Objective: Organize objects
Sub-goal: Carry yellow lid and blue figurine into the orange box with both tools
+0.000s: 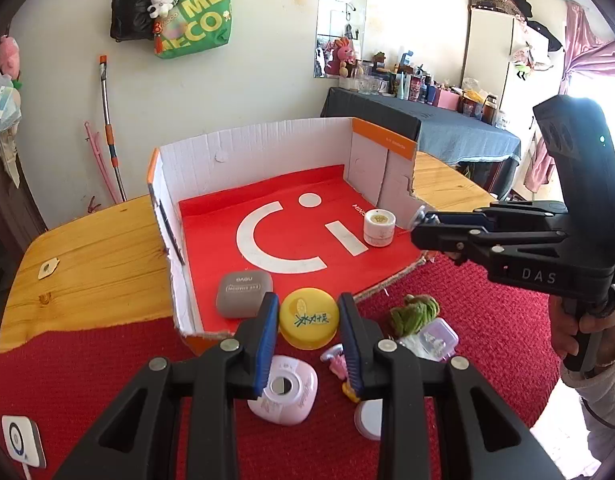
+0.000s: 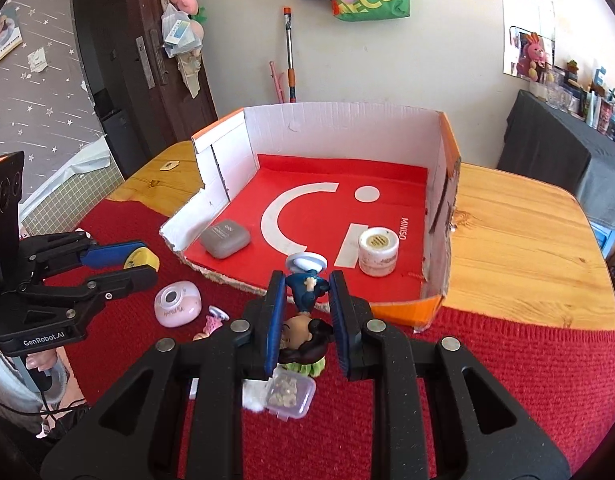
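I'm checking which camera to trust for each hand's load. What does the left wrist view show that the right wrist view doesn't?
Only the left wrist view shows the whole yellow lid face-on between the left gripper fingers, and the green crumpled item on the cloth.

Only the right wrist view shows the blue figurine clamped in the right gripper, and the dark-haired doll under it.

Both show the cardboard box, the grey case, the white jar, the pink device and the clear container.
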Tool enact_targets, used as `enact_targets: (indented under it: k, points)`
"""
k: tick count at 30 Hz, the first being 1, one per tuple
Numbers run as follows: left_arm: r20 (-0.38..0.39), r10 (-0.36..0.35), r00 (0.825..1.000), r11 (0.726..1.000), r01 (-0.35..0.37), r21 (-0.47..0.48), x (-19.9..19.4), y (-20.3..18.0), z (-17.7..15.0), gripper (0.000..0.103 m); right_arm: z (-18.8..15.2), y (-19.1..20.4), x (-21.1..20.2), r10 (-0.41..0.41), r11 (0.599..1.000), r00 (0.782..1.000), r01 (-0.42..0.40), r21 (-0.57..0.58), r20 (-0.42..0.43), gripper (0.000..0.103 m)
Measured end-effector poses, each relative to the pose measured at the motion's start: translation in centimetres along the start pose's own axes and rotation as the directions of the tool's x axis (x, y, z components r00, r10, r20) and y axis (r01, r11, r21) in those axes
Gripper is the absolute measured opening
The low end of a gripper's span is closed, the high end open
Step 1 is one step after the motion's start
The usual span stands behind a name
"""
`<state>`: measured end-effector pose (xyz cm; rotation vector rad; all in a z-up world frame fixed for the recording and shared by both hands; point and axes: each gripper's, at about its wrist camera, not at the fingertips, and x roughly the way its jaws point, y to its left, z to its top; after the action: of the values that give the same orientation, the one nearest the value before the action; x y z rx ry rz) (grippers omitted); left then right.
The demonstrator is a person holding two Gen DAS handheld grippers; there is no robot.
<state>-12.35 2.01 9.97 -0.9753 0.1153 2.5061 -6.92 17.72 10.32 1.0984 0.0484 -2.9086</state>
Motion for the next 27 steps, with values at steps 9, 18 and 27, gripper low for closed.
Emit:
enact_targets:
  k: [9, 18, 27]
  points:
    - [-0.127, -0.061, 0.99, 0.997, 0.067, 0.048, 5.9, 0.2, 2.1, 0.032, 2.3, -0.6, 5.8, -0.003, 0.999, 0.995, -0.001, -0.041, -0.096, 0.021]
    - [-0.222, -0.056, 0.974, 0.99, 0.083, 0.115, 9.6, -0.3, 1.9, 0.032, 2.1, -0.9, 8.7, -0.027, 0.997, 0.986, 0.014, -0.076, -0.165, 0.021]
    - [-0.266, -0.085, 0.96, 0.988, 0.116, 0.105, 10.3, 0.2, 2.7, 0.032, 1.6, -1.0, 9.9, -0.019, 0.997, 0.977, 0.002, -0.082, -0.21, 0.021]
